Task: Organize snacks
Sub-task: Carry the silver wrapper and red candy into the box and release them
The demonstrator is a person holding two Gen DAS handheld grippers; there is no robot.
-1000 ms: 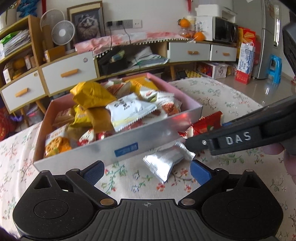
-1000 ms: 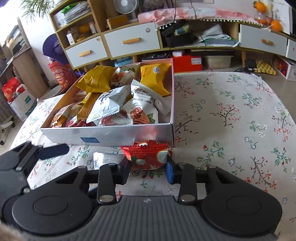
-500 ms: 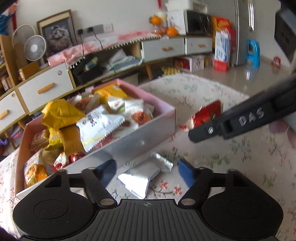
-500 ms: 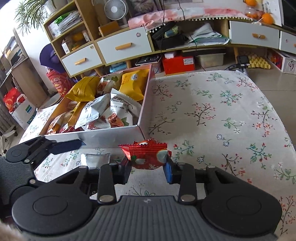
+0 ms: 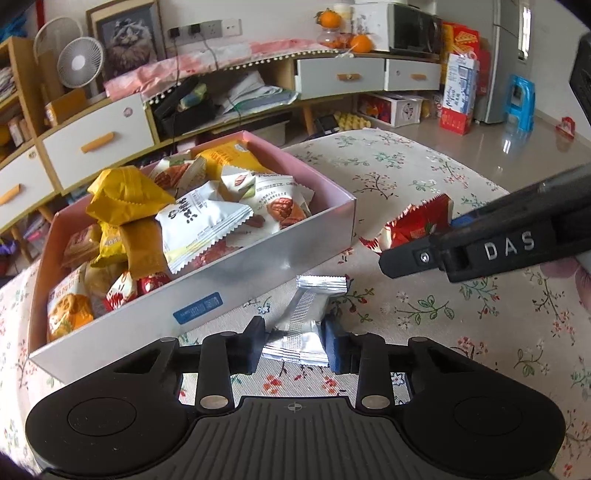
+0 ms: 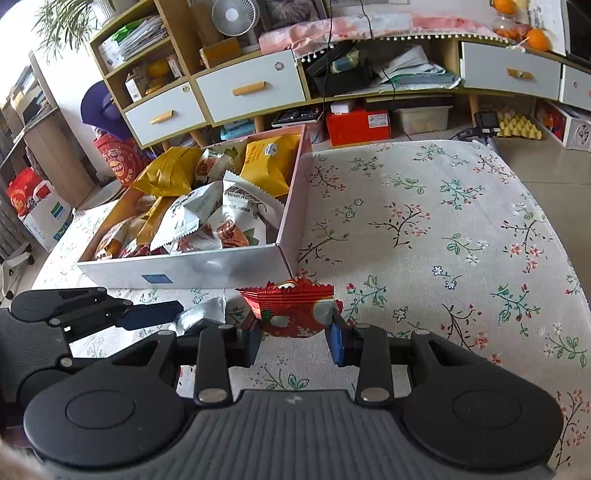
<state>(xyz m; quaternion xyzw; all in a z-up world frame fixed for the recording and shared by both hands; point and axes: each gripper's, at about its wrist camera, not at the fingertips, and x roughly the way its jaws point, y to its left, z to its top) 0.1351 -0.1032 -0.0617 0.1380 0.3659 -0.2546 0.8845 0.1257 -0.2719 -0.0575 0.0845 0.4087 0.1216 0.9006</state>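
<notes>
My left gripper [image 5: 293, 345] is shut on a silver snack packet [image 5: 306, 321] just in front of the pink box [image 5: 266, 273], low over the flowered tablecloth. The box holds several yellow and white snack packs [image 5: 199, 221]. My right gripper [image 6: 295, 334] is shut on a red snack packet [image 6: 291, 310] and holds it above the cloth by the box's near right corner [image 6: 284, 258]. In the left wrist view the right gripper [image 5: 410, 245] comes in from the right with the red packet [image 5: 417, 225]. In the right wrist view the left gripper [image 6: 168, 319] and silver packet [image 6: 201, 314] are at the left.
The flowered tablecloth [image 6: 424, 229] spreads to the right of the box. Behind the table stand a low cabinet with white drawers [image 6: 251, 88], shelves, a fan [image 6: 231, 14] and floor clutter.
My left gripper has closed on the silver packet, which was lying loose between open fingers before. My right gripper has lifted the red packet a little away from the box.
</notes>
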